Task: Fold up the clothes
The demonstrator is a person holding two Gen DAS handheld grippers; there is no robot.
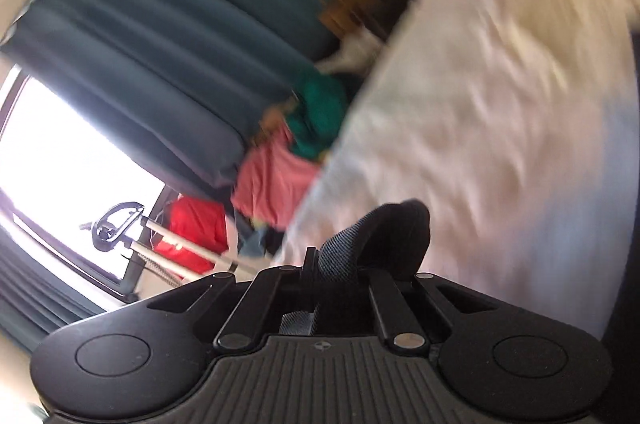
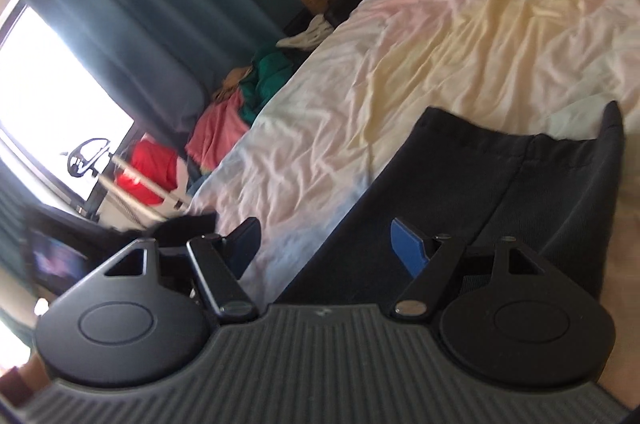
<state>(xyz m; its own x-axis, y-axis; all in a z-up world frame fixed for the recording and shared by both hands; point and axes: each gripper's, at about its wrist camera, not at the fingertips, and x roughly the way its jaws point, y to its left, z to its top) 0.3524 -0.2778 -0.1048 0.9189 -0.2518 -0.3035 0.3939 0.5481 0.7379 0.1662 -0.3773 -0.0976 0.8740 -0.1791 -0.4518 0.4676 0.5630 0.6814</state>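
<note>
Your left claw (image 1: 340,256) is clamped together on a fold of dark knitted fabric (image 1: 384,228), which bulges up in a loop just past its tips. That pinch looks like a hold on one edge or corner of the garment, so you can carry it across for a fold. The left view is blurred, so which part of the garment this is cannot be told.

Your right claw (image 2: 326,244) stands apart, with nothing between its blue pads (image 2: 408,244). A dark garment (image 2: 500,192), possibly trousers or shorts, lies spread flat on the bed (image 2: 460,36), over the crumpled pastel sheet. Taking the bed as the landmark, the garment sits at its near edge. Its left border runs straight out between the spread fingers, so most of the cloth lies under and to the right of the right claw. Beyond the bed's far side, a heap of pink and green clothes (image 2: 240,104) waits by the teal curtain (image 2: 160,4).
</note>
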